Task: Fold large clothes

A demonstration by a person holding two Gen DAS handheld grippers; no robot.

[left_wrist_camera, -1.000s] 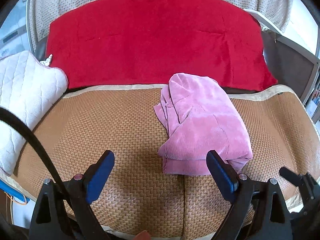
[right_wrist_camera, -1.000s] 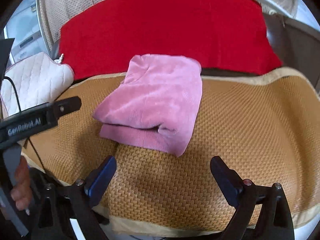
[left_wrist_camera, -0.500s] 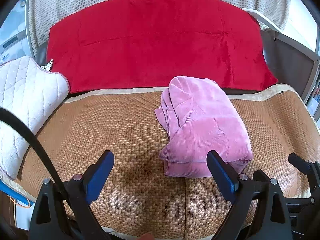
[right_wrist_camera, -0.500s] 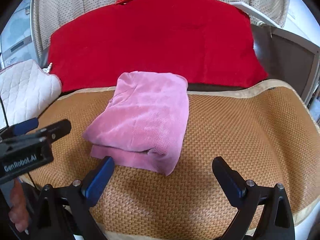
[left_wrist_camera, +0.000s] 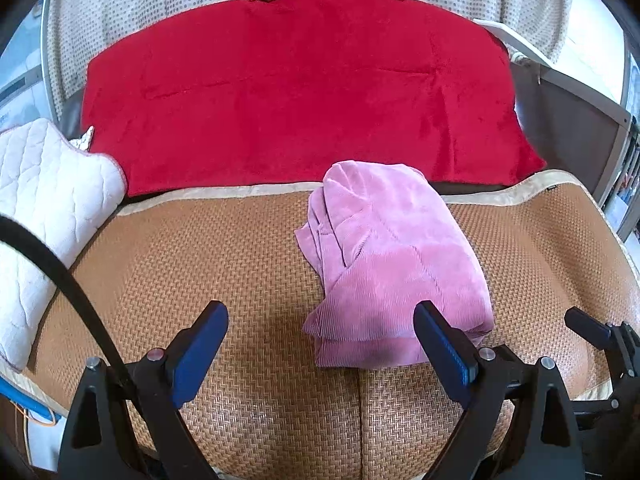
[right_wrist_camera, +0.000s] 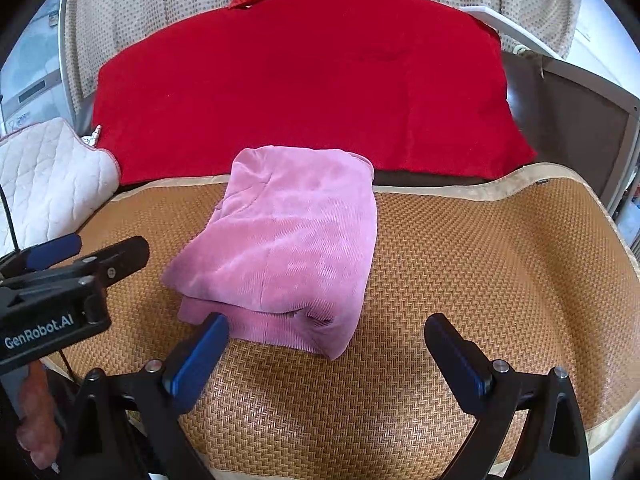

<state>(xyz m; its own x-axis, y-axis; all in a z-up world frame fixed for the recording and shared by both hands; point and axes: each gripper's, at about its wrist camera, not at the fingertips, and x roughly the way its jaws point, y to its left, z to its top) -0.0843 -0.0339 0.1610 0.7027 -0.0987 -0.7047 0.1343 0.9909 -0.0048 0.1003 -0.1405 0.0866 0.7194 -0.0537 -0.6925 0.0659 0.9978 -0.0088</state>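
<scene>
Woven straw matting (left_wrist_camera: 224, 248) with a pale cloth border covers the seat of a sofa, and a red blanket (left_wrist_camera: 304, 96) hangs over the backrest behind it, with a dotted beige curtain (right_wrist_camera: 160, 12) further back. On the mat lies a pink garment (right_wrist_camera: 288, 248), folded into a thick, roughly rectangular bundle whose far edge reaches the mat's border by the blanket. A white quilted cushion (left_wrist_camera: 44, 200) sits at the mat's left end. The left gripper (left_wrist_camera: 320, 344) hovers low at the near side of the bundle, jaws wide apart and holding nothing. The right gripper (right_wrist_camera: 326, 352) sits beside it, jaws likewise spread and empty, just short of the garment's near edge.
</scene>
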